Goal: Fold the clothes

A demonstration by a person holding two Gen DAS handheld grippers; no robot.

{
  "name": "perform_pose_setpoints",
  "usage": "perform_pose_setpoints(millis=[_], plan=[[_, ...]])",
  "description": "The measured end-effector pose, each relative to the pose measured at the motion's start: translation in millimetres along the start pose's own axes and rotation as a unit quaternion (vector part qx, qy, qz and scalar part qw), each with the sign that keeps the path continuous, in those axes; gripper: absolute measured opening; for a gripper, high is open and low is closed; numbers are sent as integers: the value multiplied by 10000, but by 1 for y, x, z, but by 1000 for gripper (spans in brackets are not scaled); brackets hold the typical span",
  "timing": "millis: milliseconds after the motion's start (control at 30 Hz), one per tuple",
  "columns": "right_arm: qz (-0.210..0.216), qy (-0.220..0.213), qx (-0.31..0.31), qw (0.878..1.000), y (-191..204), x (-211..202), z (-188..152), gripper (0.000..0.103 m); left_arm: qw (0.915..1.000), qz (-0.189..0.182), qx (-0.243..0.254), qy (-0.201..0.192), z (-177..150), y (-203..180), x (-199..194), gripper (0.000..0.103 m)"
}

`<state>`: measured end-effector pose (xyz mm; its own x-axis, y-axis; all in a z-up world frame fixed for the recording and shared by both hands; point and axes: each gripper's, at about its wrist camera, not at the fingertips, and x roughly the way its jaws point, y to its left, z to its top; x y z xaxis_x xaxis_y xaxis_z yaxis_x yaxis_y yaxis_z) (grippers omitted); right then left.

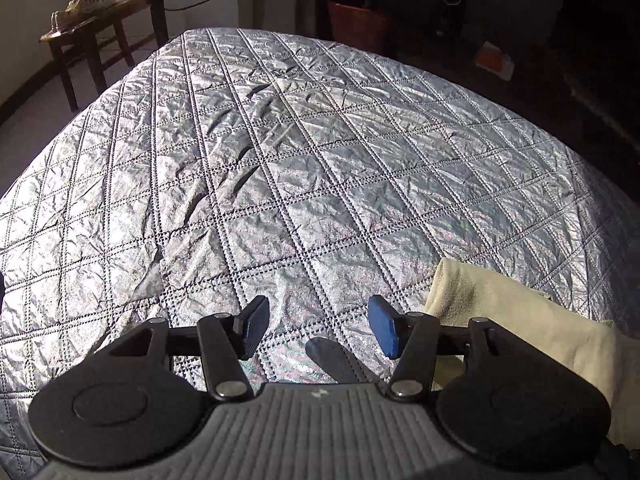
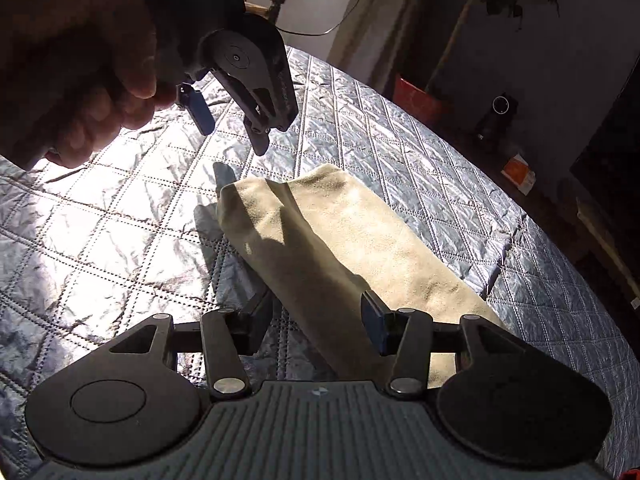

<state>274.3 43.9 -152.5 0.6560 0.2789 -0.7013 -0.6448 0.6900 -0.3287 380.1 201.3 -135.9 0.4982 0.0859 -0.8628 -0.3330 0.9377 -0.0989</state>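
While the left gripper (image 1: pixel 318 328) hangs over the quilted silver bedspread (image 1: pixel 280 152), its blue-padded fingers (image 1: pixel 384 330) stand wide apart with nothing between them. A folded beige cloth (image 1: pixel 500 320) lies on the bedspread at the lower right of this view, partly behind the gripper's right-hand linkage. Beyond the far left corner of the bed stands a wooden chair (image 1: pixel 92 28) with a pair of pale sneakers (image 1: pixel 86 6) on its seat. An orange-red bin (image 1: pixel 356 26) sits in the dark past the far edge.

Seen from the right wrist, the right gripper (image 2: pixel 316 324) is also spread wide, its fingers straddling the near end of the beige cloth (image 2: pixel 340 232) without closing on it. The cloth runs as a long folded strip away toward the upper left, flat on the bedspread (image 2: pixel 100 240). Above its far end, a hand (image 2: pixel 72 60) holds the left gripper (image 2: pixel 236 128), which points downward, clear of the cloth.
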Motion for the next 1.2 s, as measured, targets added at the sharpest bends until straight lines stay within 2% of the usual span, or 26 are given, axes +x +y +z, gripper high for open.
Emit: perform_pose_setpoints(millis=[167, 267, 300, 333, 367, 433, 533, 700, 900, 1000, 1133, 1200], plan=[[-43, -55, -872, 9962, 31, 20, 12, 56, 9986, -322, -314, 296, -2, 21, 1, 51], [-165, -110, -1108, 9936, 35, 28, 13, 55, 9956, -589, -516, 511, -5, 29, 1, 52], [-176, -109, -1089, 9938, 34, 30, 14, 51, 9945, -670, -563, 581, -7, 31, 1, 52], [-163, -88, -993, 9949, 30, 32, 14, 33, 9932, -750, -611, 651, -9, 32, 1, 53], [-157, -89, -909, 9957, 28, 32, 15, 27, 9917, -831, -658, 721, -11, 34, 1, 53], [-134, -102, -774, 9969, 23, 31, 16, 23, 9889, -961, -765, 840, -14, 37, 2, 55], [-63, -102, -539, 9985, 15, 29, 18, 22, 9849, -1073, -956, 966, -18, 39, 5, 58], [4, -172, -157, 9997, 1, 27, 22, 21, 9703, -1445, -1618, 1066, -16, 38, 16, 66], [90, -215, 48, 9997, -6, 31, 22, 21, 9324, -2389, -2336, 1378, -22, 36, 27, 66], [108, -221, 107, 9996, -7, 31, 20, 21, 9282, -2485, -2406, 1374, -19, 31, 30, 66], [133, -239, 206, 9994, -8, 31, 19, 21, 9247, -2627, -2492, 1175, -12, 29, 28, 69], [145, -247, 256, 9993, -9, 31, 18, 21, 9259, -2628, -2467, 1128, -11, 28, 27, 70]])
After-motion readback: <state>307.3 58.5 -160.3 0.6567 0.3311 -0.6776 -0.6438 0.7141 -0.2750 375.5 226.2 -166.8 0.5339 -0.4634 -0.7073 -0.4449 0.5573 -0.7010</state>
